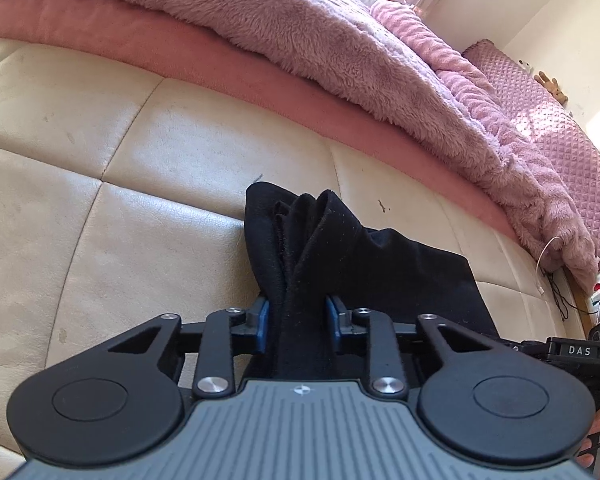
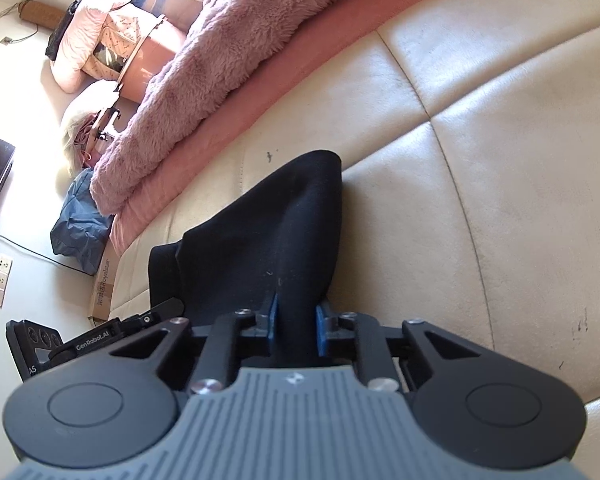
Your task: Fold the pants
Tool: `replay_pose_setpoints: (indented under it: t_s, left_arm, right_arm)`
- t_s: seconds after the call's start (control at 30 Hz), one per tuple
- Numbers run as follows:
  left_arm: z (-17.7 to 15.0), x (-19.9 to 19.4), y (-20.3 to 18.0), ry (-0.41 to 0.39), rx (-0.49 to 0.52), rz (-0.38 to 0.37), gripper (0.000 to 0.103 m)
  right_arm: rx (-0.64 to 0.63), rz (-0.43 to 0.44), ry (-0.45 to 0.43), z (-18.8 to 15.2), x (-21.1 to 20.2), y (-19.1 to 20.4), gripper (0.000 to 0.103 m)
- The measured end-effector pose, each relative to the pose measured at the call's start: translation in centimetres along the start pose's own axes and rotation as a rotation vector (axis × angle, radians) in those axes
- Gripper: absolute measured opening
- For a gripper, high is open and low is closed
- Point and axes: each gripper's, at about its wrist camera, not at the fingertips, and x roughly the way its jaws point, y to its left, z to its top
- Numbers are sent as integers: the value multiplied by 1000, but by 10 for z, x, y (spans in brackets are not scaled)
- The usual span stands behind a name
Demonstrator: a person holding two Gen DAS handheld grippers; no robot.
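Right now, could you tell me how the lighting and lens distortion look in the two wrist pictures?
Left wrist: strong fisheye bends the cream cushion seams; sunlight whitens the far wall, and the black pants lose fold detail. Right wrist: same curving; glare washes out the floor at left; pants are dark but sharp.

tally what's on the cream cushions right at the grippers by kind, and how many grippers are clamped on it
black pants: 1
hand-held grippers shut on the pants: 2, the left hand-held gripper and the right hand-held gripper
pink fluffy blanket along the far edge of the cream cushions: 1
total: 4
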Motion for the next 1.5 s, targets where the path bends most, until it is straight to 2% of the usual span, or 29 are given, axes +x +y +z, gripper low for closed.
replay_pose_setpoints:
  t_s: [0.1, 0.27, 0.47, 0.6, 0.8, 0.9, 0.97, 1.1, 1.13, 1.2, 1.3, 1.37, 1.5]
  left_arm:
    - [4, -8, 1, -13, 6, 9, 26]
    - [30, -31, 12, -48, 17, 42, 25]
    - [76, -53, 37, -65, 51, 115, 25]
    - [95, -44, 59, -44, 36, 133, 25]
    - [89, -8, 77, -13, 25, 151, 27]
    - [88, -3, 84, -20, 8, 146, 36]
    - [88, -5, 87, -24, 32, 170, 53]
    - [83, -14, 89, -21, 56, 198, 62]
    - [81, -18, 88, -21, 58, 210, 65]
    - [75, -28, 85, -35, 69, 246, 66]
    - [67, -48, 73, -90, 72, 345, 63]
    - [61, -64, 59, -143, 87, 379, 63]
    - [51, -93, 17, -233, 154, 405, 63]
  right_arm:
    - [-25, 27, -4, 5, -2, 13, 13]
    - [-65, 76, 12, 18, 8, 46, 12]
    - [-64, 149, 35, 38, 50, 86, 12]
    - [-64, 157, 53, 49, 84, 101, 12]
    - [-56, 82, 82, 56, 122, 92, 13]
    - [-64, 36, 94, 57, 132, 84, 14]
    - [-70, 12, 98, 56, 138, 80, 17]
    - [-113, -31, 96, 55, 139, 85, 23]
    - [-138, -51, 93, 56, 138, 89, 23]
    - [-200, -101, 77, 56, 130, 99, 35]
    - [-282, -134, 39, 55, 109, 112, 35]
    - [-345, -157, 9, 50, 91, 122, 39]
    - [-500, -205, -78, 30, 51, 151, 58]
